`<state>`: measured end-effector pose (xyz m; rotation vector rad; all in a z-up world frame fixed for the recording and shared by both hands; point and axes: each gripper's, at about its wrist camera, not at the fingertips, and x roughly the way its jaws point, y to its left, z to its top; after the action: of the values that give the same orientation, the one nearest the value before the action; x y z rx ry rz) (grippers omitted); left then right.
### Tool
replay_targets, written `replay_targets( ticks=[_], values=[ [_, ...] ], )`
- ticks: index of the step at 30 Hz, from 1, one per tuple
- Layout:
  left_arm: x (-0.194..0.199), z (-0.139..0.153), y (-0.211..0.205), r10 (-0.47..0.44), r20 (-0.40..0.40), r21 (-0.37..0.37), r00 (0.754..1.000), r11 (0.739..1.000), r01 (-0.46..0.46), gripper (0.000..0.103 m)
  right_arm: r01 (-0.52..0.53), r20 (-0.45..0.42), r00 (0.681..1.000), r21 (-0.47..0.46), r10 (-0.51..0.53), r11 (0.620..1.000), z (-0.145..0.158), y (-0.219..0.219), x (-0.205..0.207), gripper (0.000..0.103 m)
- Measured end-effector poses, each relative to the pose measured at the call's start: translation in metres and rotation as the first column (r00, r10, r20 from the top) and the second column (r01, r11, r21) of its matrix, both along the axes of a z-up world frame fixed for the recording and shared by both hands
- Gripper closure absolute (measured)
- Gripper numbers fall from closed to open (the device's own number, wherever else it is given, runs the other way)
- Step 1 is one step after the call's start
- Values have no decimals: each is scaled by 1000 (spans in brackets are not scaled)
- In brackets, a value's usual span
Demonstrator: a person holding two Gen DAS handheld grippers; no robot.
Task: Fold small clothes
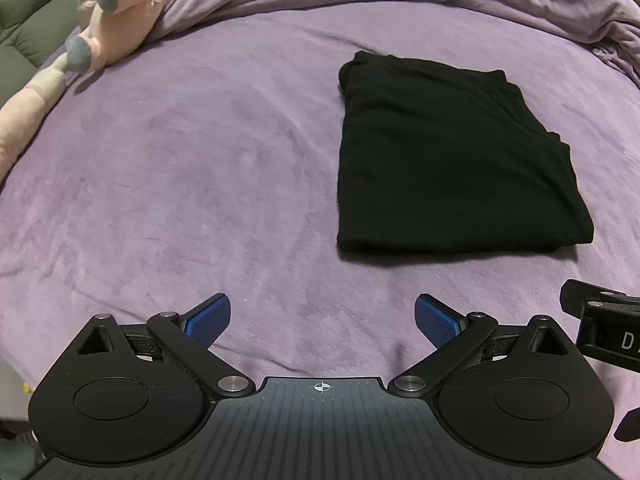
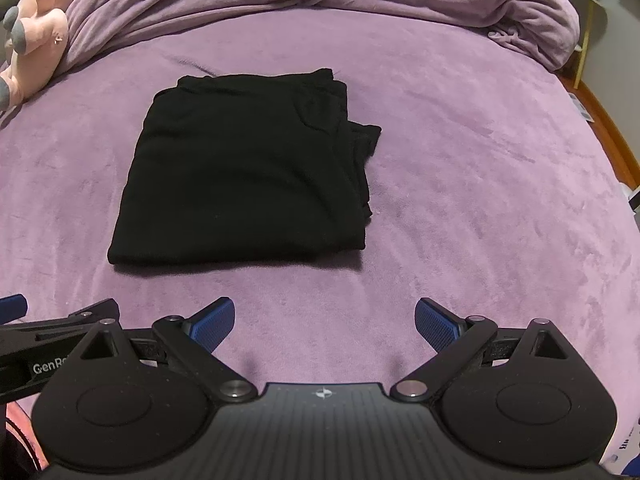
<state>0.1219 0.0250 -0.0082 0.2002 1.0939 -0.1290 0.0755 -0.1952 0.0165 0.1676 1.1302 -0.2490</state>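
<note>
From the left wrist, the left gripper [image 1: 322, 322] gapes wide and empty above the purple blanket [image 1: 200, 160]; the folded black garment [image 1: 448, 152] lies ahead to its right, a pink plush toy [image 1: 116, 12] far left.

From the right wrist, the right gripper [image 2: 324, 326] is likewise spread wide, empty, with the garment [image 2: 248, 176] lying flat ahead, slightly left.

Two wrist fisheyes side by side, low over the purple bed [image 1: 200, 160], facing forward along each hand-held gripper, sharing the nearby folded black garment [image 2: 244, 168] and farther pink plush toy [image 1: 116, 16].
</note>
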Motion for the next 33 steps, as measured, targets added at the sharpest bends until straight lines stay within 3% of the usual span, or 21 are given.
replay_targets(
  ticks=[33],
  values=[
    [-2, -2, -6, 1, -13, -5, 1000, 1000, -1, 2, 12, 13, 1000, 27, -12, 1000, -2, -5, -3, 6]
  ],
)
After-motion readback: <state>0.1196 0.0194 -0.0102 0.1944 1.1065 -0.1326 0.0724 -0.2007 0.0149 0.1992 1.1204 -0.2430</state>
